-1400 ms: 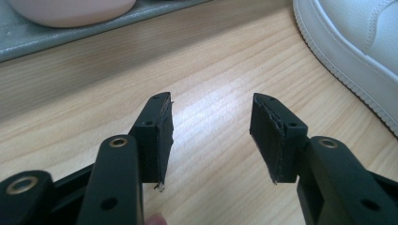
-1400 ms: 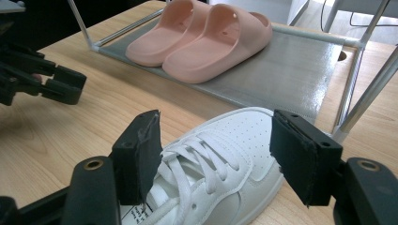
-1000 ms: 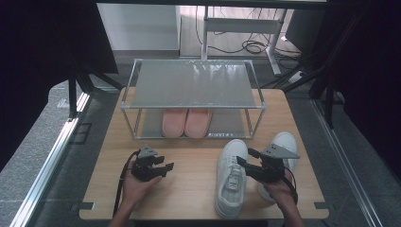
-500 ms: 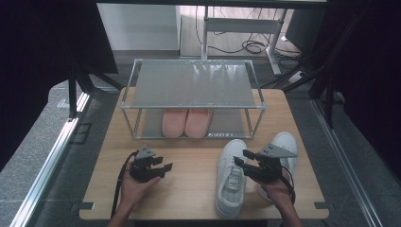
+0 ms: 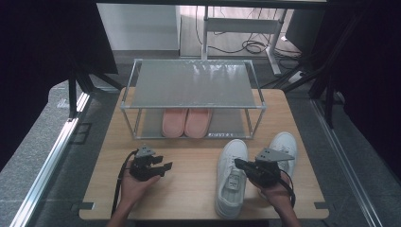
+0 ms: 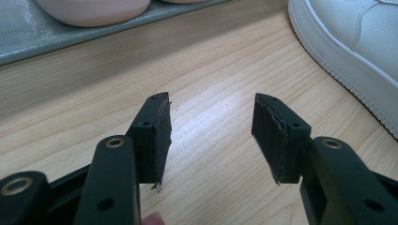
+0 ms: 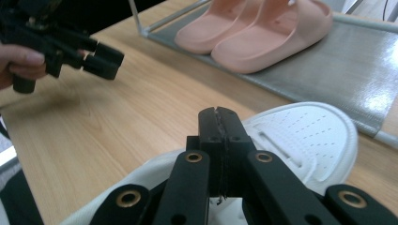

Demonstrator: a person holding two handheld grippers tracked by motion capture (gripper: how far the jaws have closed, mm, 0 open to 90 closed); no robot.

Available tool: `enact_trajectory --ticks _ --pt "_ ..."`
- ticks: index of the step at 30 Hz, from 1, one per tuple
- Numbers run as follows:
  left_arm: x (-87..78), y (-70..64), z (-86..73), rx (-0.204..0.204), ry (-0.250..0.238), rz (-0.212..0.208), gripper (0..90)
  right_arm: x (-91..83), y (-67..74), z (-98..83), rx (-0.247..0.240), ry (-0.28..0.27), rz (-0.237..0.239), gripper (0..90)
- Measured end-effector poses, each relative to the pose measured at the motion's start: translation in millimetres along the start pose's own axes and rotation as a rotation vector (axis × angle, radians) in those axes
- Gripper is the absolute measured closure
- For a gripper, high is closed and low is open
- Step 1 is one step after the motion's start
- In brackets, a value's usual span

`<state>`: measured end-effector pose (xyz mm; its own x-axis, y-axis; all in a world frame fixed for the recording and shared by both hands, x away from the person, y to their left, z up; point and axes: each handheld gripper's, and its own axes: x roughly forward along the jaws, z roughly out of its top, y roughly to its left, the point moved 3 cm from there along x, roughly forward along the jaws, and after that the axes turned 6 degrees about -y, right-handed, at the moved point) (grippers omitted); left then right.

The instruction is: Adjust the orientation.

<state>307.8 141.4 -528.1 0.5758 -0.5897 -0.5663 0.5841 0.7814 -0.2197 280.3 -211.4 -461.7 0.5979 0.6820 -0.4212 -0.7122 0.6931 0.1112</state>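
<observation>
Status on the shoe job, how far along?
Done: the pink slippers sit on the rack, lower shelf. In hand: the right gripper is over the left sneaker, jaws just closed; nothing visibly between them, so no grip confirmed. The left gripper is open above the table. Left: both sneakers, including the right sneaker, are on the table, probably bound for the rack.

My high camera looks forward and down over the whole table (image 5: 189,189). Each claw camera rides low and close; both share the white sneaker (image 6: 356,47) and pink slippers (image 7: 263,33).
</observation>
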Motion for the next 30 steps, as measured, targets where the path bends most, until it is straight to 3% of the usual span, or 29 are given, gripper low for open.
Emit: enact_trajectory --ticks 5,12,17,25,30 --pt "1.8 -2.0 3.1 0.009 -0.002 -0.009 48.1 0.0 9.9 -2.1 -0.016 0.022 0.014 90.0" --pt "0.4 -3.5 7.8 0.012 -0.013 -0.024 48.1 -9.9 20.9 -12.5 -0.002 0.068 0.013 90.0" --pt "0.6 -3.9 10.4 0.016 -0.018 -0.031 48.2 -19.5 23.8 -28.2 0.019 0.08 -0.006 90.0" --pt "2.1 -2.5 10.3 0.016 -0.01 -0.026 48.1 -19.8 24.4 -30.8 0.003 0.105 -0.005 90.0" --pt "2.2 -2.5 8.9 0.015 -0.001 -0.023 47.9 -24.5 18.1 -30.4 -0.01 0.119 -0.074 90.0"
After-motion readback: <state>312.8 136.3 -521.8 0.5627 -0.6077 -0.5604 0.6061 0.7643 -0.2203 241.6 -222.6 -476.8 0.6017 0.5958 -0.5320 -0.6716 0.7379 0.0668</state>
